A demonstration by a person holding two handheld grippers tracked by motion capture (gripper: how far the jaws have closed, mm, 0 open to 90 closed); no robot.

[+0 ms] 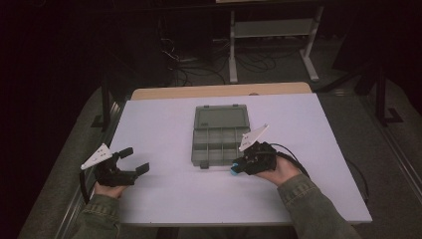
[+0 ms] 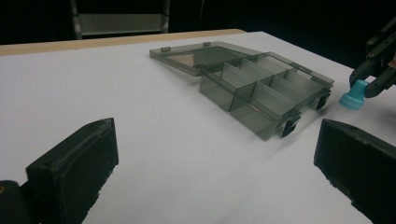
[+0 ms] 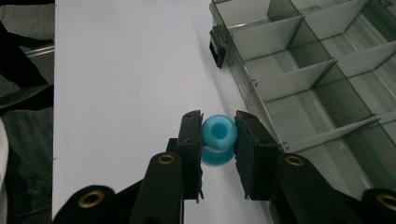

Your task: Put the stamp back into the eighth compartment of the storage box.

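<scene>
A smoky clear compartment box (image 1: 219, 139) lies open mid-table, its lid (image 1: 221, 117) folded back flat on the far side. Its compartments (image 3: 299, 74) look bare. My right gripper (image 1: 238, 167) sits just off the box's near right corner, shut on a small blue spool-shaped piece (image 3: 218, 135), which stands on or just above the white tabletop. The same blue piece (image 2: 354, 95) shows beside the box's latches (image 2: 292, 126) in the left gripper view. My left gripper (image 1: 134, 160) rests at the table's near left, open, with nothing between its jaws.
The white table top (image 1: 164, 194) has broad bare room between the two grippers and left of the box. A wooden strip (image 1: 219, 91) edges the far side. Beyond it stand a white metal frame (image 1: 271, 40) and loose cables (image 1: 189, 64) on the floor.
</scene>
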